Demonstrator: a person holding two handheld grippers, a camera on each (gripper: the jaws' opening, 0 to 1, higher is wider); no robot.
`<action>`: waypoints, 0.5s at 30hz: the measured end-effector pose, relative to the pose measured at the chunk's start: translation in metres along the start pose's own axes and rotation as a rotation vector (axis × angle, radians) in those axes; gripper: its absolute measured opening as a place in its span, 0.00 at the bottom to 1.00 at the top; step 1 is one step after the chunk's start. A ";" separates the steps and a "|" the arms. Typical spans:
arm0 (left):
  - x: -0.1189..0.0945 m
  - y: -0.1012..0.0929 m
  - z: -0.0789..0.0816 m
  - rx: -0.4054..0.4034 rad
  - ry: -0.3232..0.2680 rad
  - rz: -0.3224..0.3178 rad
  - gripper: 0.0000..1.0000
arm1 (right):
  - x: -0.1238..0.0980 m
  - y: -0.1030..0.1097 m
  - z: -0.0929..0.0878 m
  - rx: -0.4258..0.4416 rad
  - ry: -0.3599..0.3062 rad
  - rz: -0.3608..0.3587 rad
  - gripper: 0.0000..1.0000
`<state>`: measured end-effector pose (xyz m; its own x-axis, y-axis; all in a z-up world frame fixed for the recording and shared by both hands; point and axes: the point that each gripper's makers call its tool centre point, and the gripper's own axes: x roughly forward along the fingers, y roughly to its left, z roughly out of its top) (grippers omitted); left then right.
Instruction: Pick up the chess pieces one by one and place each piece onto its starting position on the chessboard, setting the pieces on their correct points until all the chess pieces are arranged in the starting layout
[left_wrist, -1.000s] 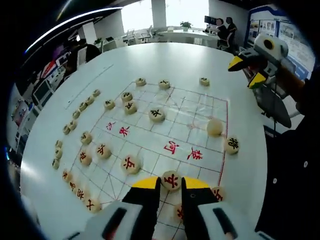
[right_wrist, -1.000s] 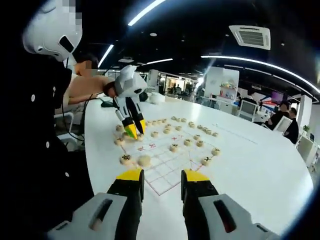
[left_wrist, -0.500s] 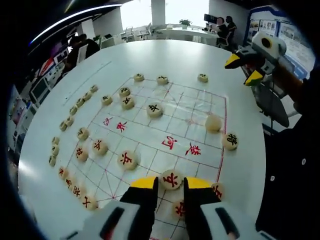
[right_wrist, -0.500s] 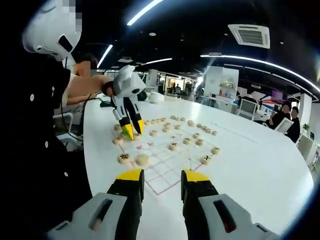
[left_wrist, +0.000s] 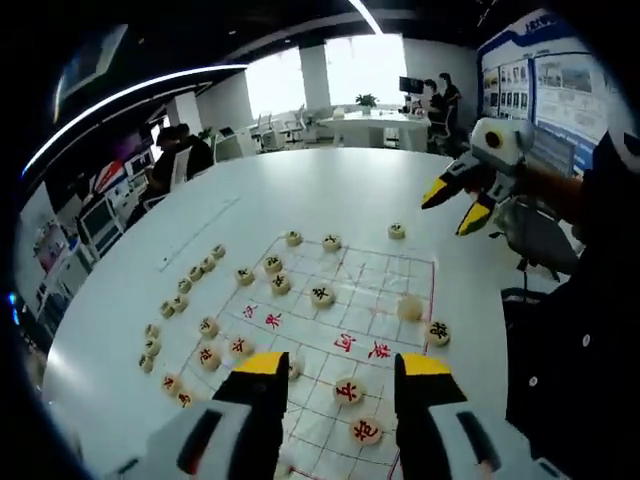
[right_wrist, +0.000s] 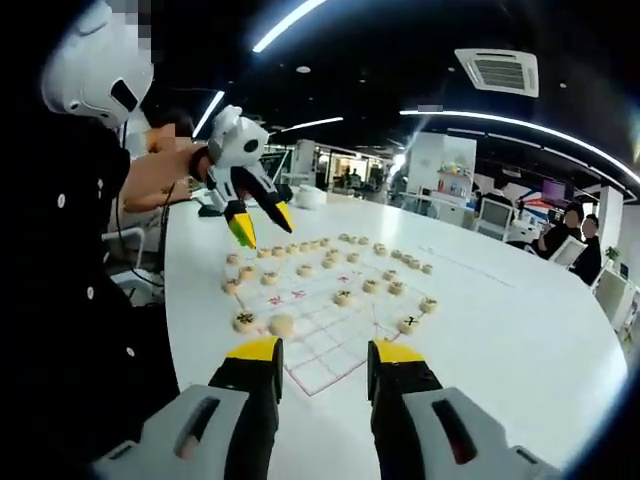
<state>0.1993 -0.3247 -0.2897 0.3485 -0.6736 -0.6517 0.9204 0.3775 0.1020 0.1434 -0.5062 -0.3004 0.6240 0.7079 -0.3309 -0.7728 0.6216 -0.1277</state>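
The chessboard sheet (left_wrist: 345, 300) lies on a white table with round wooden pieces scattered over it. My left gripper (left_wrist: 342, 366) hovers open above the near edge, nothing between its jaws. A piece with a red character (left_wrist: 347, 390) rests on the board just under the gap, and another red piece (left_wrist: 365, 431) sits closer in. My right gripper (left_wrist: 454, 205) hangs open above the table's right side. In the right gripper view, the right gripper (right_wrist: 325, 350) is open over the board's corner (right_wrist: 312, 372), and the left gripper (right_wrist: 262, 224) floats open above the far pieces.
A curved row of several pieces (left_wrist: 190, 282) lies off the board on the table. A blank-faced piece (left_wrist: 409, 308) and a black-marked one (left_wrist: 437, 333) sit near the board's right edge. The person's dark clothing (left_wrist: 565, 380) stands beside the table. People sit at desks (right_wrist: 565, 240) beyond.
The left gripper has opened, let go of the red piece onto the board, and risen away from it. The right gripper has stayed open and almost still.
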 end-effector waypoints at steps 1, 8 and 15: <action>-0.005 0.000 0.003 0.011 -0.027 0.013 0.48 | 0.000 0.000 0.000 -0.005 0.003 0.003 0.36; -0.041 -0.013 -0.012 -0.029 -0.117 0.054 0.58 | 0.003 0.003 0.007 -0.026 0.014 0.035 0.39; -0.066 -0.027 -0.058 -0.094 -0.153 0.077 0.63 | 0.011 0.008 0.013 -0.082 0.051 0.092 0.38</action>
<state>0.1411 -0.2538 -0.2933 0.4471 -0.7264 -0.5220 0.8716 0.4849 0.0718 0.1458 -0.4897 -0.2930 0.5449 0.7416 -0.3913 -0.8348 0.5236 -0.1703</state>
